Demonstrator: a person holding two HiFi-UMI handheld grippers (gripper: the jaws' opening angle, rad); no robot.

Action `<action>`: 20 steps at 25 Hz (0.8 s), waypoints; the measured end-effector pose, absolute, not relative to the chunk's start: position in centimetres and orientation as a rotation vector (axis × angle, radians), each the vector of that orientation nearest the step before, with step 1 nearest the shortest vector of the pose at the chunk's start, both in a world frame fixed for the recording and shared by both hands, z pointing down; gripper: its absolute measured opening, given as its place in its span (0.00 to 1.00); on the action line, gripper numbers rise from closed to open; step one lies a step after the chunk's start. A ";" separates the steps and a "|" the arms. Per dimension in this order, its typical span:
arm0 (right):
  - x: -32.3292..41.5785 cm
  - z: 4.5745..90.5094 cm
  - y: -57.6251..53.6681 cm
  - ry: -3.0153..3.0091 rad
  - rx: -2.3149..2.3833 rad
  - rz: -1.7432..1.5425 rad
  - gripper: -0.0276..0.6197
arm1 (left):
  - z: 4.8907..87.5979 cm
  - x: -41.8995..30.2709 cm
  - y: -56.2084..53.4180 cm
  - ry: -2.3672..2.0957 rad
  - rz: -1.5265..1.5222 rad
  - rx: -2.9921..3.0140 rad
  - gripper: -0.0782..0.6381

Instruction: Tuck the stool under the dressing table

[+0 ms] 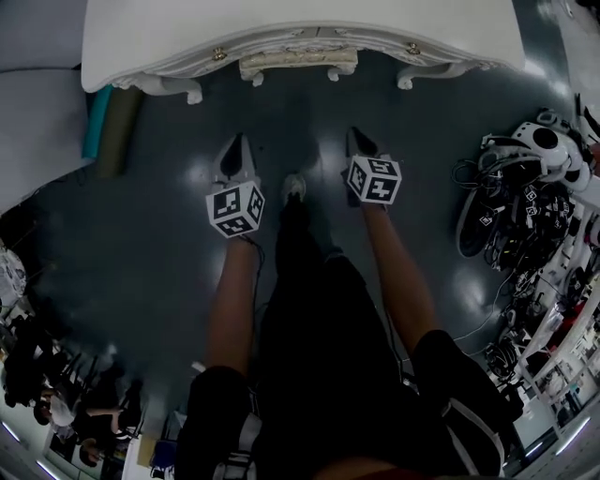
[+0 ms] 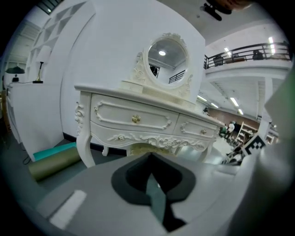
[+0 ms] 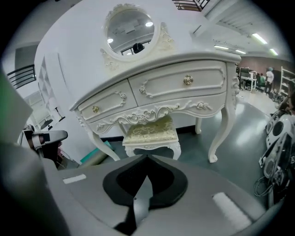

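Observation:
The white carved dressing table (image 1: 300, 28) stands at the top of the head view, with its round mirror (image 3: 129, 25) showing in the right gripper view. A white stool (image 3: 150, 133) with a pale gold cushion sits tucked between the table's legs; only its front rail (image 1: 298, 64) shows from above. My left gripper (image 1: 234, 150) and right gripper (image 1: 360, 141) hang side by side over the dark floor, well short of the table. Both are shut with nothing between the jaws. In the left gripper view the table (image 2: 147, 122) fills the middle, and the stool is mostly hidden behind the jaws.
A teal and an olive rolled mat (image 1: 105, 127) lie by the table's left leg. A heap of headsets, cables and gear (image 1: 534, 216) crowds the right side of the floor. People (image 1: 56, 403) stand at the lower left. My own legs and foot (image 1: 294, 187) are between the grippers.

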State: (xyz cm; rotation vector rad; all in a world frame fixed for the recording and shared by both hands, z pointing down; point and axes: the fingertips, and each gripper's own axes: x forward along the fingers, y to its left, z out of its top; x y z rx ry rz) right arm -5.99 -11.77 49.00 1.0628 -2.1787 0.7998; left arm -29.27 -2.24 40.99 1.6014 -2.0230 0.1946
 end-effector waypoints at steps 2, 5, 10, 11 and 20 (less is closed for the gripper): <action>-6.3 46.2 -11.4 -2.176 1.060 0.810 0.04 | 38.5 -29.1 -2.1 -2.008 0.186 1.595 0.12; -6.5 41.6 -10.3 -2.166 1.065 0.825 0.04 | 34.2 -28.2 -1.6 -1.975 0.189 1.607 0.12; -7.3 34.2 -9.5 -2.174 1.071 0.841 0.04 | 28.1 -26.6 -1.8 -1.926 0.211 1.670 0.12; -7.4 33.0 -9.5 -2.185 1.072 0.836 0.04 | 27.3 -26.4 -1.8 -1.918 0.208 1.675 0.12; -5.4 25.0 -9.2 -2.252 1.077 0.794 0.04 | 20.3 -25.3 -1.2 -1.951 0.182 1.686 0.12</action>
